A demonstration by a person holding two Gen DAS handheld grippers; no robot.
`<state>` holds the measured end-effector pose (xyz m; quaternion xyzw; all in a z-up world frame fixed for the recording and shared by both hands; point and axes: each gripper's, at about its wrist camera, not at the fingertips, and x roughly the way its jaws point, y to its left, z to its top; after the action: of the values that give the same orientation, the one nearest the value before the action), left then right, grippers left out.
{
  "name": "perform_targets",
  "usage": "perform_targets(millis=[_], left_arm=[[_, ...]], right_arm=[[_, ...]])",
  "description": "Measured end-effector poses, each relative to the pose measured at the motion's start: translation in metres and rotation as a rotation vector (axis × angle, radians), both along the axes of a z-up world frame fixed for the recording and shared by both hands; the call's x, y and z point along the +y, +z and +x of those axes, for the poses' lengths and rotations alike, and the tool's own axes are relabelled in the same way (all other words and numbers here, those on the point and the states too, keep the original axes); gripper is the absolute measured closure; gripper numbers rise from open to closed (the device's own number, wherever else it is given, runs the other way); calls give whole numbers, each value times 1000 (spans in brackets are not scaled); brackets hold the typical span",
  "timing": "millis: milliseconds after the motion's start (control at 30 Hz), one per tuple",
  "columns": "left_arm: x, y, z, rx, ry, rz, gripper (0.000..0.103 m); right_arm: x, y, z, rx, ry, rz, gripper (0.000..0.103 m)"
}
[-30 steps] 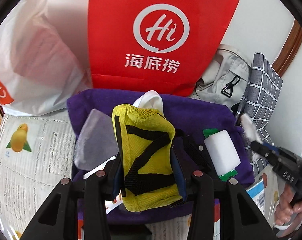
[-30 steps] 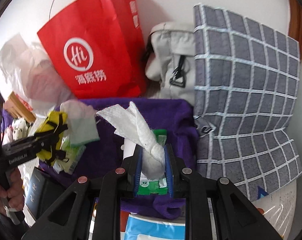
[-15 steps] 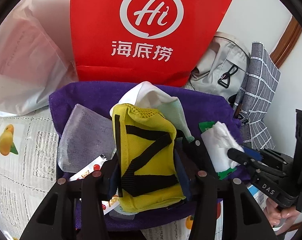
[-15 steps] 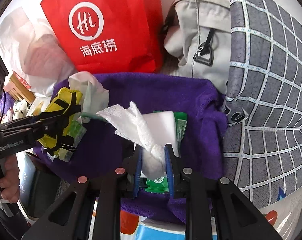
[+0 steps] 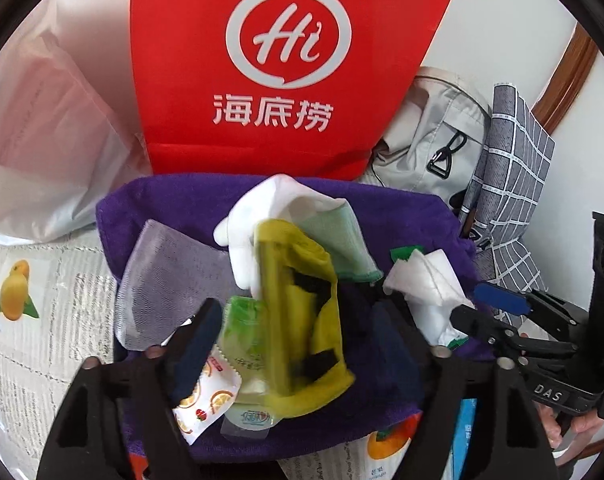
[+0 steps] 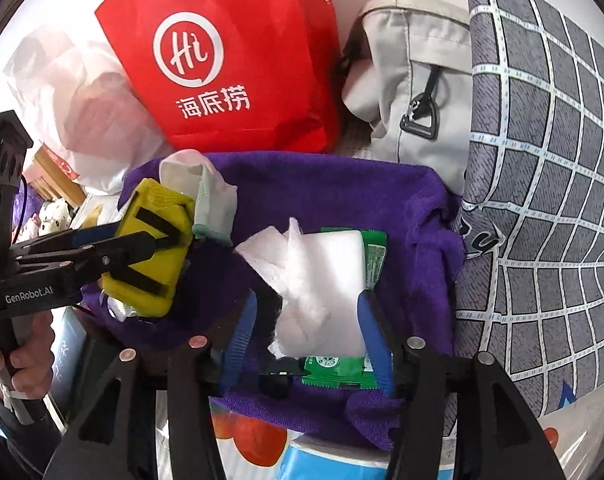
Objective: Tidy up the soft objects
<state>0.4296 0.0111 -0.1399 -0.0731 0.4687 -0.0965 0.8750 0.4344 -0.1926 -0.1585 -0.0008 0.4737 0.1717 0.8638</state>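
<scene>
Purple towel gathering soft items. Left tongs spreading, releasing yellow pouch; right tongs spreading off tissue. Tidying remaining.

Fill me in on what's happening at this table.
A person holding a gripper in each hand is sorting soft items onto a purple towel. The left gripper is opening around a yellow mesh pouch, which looks blurred and already loose between the fingers. The right gripper is also opening, its pads clear of the white tissue that sticks out of a green tissue pack on the towel. A red paper bag stands behind.
</scene>
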Motion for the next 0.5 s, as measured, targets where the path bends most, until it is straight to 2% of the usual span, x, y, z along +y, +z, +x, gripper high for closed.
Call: perform_targets(millis=[233, 367, 500], left_arm=[[6, 13, -13, -17, 30, 24, 24], [8, 23, -32, -29, 34, 12, 24], [10, 34, -56, -43, 38, 20, 24]], right_arm=[[-4, 18, -10, -36, -21, 13, 45], [-14, 30, -23, -46, -49, 55, 45], [-20, 43, -47, -59, -78, 54, 45]])
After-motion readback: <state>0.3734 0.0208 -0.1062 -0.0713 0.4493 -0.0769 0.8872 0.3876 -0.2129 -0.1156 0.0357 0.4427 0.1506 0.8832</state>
